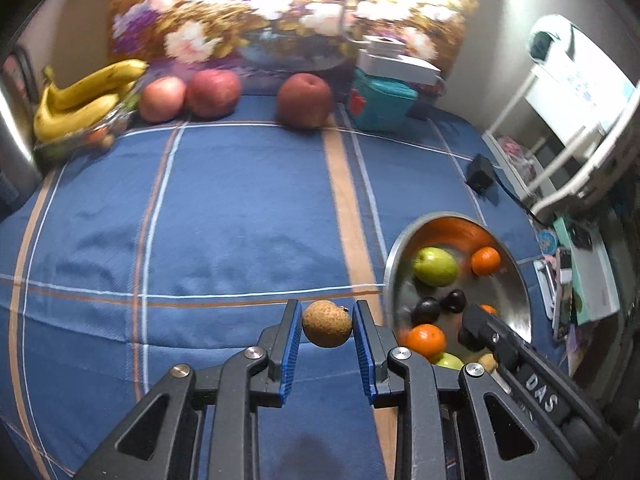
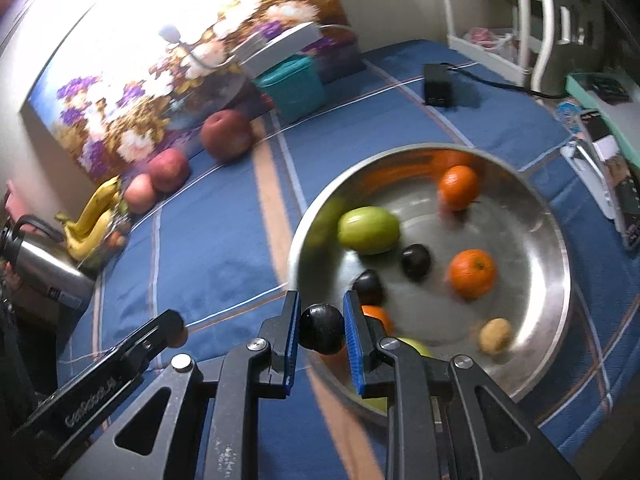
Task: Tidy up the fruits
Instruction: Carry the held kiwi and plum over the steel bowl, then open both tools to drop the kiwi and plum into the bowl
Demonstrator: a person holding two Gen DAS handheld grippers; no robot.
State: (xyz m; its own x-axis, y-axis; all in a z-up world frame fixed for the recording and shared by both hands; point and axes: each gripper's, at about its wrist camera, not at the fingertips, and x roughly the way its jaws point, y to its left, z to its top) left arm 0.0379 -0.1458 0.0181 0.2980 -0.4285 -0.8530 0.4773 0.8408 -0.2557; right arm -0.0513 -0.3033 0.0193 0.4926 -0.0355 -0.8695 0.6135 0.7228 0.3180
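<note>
My left gripper is shut on a small brown round fruit, held above the blue checked cloth just left of the steel bowl. My right gripper is shut on a dark plum over the bowl's near-left rim. The bowl holds a green fruit, oranges, two dark plums and a small brown fruit. The right gripper's body shows over the bowl in the left wrist view.
Three red apples and a banana bunch lie at the cloth's far edge. A teal box stands behind. A black adapter lies at right. A steel flask is at left.
</note>
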